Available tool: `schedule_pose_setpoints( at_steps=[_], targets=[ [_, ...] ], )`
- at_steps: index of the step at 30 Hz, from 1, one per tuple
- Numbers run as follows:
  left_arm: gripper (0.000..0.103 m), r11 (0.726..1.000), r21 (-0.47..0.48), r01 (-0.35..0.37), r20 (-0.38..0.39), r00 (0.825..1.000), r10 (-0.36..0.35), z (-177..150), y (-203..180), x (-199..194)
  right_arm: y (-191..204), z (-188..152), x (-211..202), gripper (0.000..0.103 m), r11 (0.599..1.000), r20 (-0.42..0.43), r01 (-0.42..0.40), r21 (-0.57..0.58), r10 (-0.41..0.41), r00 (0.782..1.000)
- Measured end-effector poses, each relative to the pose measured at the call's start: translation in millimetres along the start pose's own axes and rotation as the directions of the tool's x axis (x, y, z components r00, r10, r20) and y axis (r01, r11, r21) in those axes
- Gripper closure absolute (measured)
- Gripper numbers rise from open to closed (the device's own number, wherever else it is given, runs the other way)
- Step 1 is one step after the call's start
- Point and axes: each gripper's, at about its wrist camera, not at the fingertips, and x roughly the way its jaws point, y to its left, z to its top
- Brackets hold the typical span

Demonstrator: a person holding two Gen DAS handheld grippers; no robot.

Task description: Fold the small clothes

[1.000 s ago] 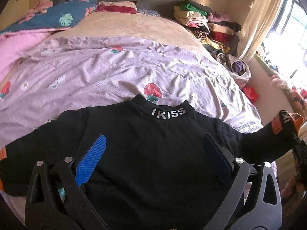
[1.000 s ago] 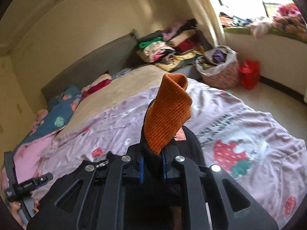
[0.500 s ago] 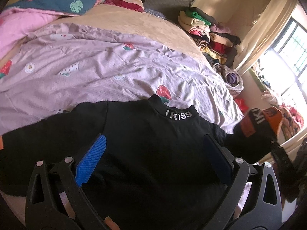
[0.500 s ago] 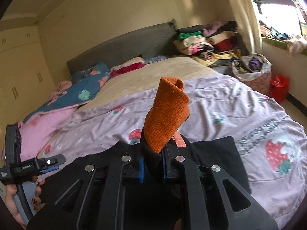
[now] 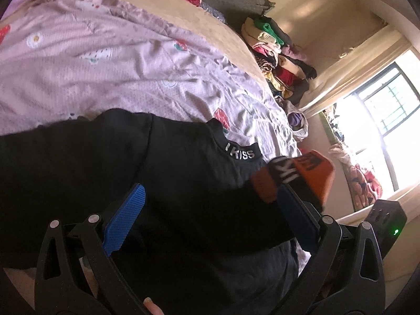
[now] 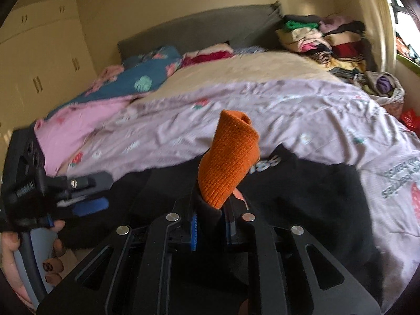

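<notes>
Covering the bed, a lilac strawberry-print quilt (image 6: 288,110) bears partly legible dark lettering near its right edge. On it lies a black top (image 5: 162,178) whose collar reads "IKISS" in white. The left gripper (image 5: 207,218) hovers over the top's body with blue pads spread wide, nothing between them. The right gripper (image 6: 210,223) pinches the sleeve just below its orange cuff (image 6: 228,157), which stands above the fingers; the cuff's black band shows white letters, only a "K" readable

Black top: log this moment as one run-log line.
stage: sleeve fold | right gripper: shut on orange cuff | left gripper: open over black top | surface: lilac bedspread
</notes>
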Motion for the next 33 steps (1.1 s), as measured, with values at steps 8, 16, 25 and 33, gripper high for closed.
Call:
schedule_pose_setpoints(
  at_steps=[8,16,25,33],
  targets=[
    [0.009,0.997,-0.044,0.056,-0.038,0.998,-0.058,-0.4,17.5,6.0,30.8,-24.1,11.8,0.052,0.983,-0.097,-0.161,-0.082,0.153,0.983],
    [0.010,0.999,-0.042,0.010,-0.087,0.996,-0.013,-8.7,24.3,19.2,19.3,-44.4,-7.9,0.042,0.978,-0.122,-0.195,-0.078,0.185,0.975],
    [0.049,0.987,0.119,-0.105,-0.134,0.984,0.121,-32.7,0.2,45.2,-63.1,-50.6,-35.2,0.042,0.990,-0.059,-0.070,0.119,0.077,0.995],
    [0.103,0.960,0.235,-0.154,-0.042,0.985,0.169,-37.5,-21.7,36.4,-107.5,-51.4,-56.3,0.042,0.981,-0.012,0.044,0.187,-0.042,0.999]
  ],
)
